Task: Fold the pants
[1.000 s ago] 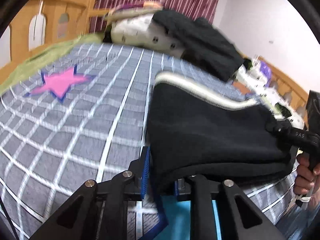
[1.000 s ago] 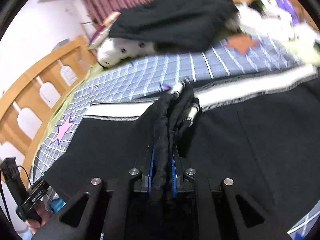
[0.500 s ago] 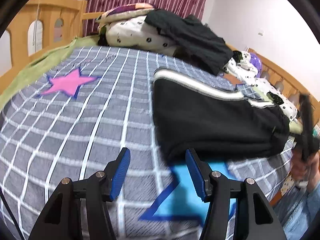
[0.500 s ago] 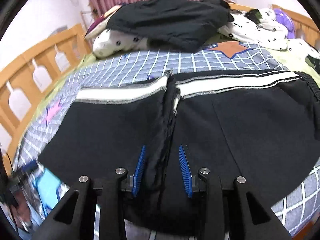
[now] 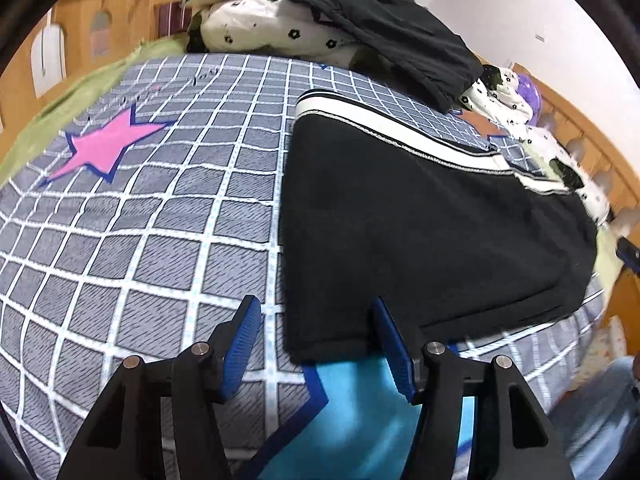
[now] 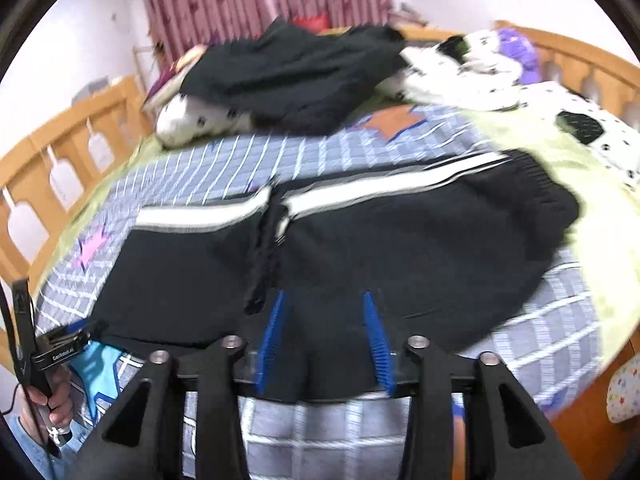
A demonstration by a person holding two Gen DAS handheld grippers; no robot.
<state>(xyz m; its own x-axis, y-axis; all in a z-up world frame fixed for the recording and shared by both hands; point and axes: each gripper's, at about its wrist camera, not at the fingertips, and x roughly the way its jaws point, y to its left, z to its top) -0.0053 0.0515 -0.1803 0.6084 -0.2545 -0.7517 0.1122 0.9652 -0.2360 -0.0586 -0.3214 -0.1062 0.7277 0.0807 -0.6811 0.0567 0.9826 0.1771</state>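
Note:
Black pants [image 5: 420, 224] with a white side stripe lie folded flat on the grey checked bedspread [image 5: 160, 208]. In the right wrist view the pants [image 6: 400, 252] show a bunched fold line down the middle and the elastic waistband at the right. My left gripper [image 5: 316, 336] is open and empty, its fingers either side of the pants' near corner. My right gripper [image 6: 324, 336] is open and empty, just above the near edge of the pants. The left gripper's handle [image 6: 40, 360] shows in a hand at the lower left of the right wrist view.
A pile of black clothes [image 5: 384, 28] on spotted pillows [image 5: 280, 32] lies at the head of the bed. Wooden rails [image 6: 52, 160] run along both sides. More spotted bedding [image 6: 472, 68] lies at the far right. A pink star [image 5: 108, 144] marks the bedspread.
Both grippers have opened and let go of the pants, then drawn back toward the near bed edge. The pants now lie flat on the bed.

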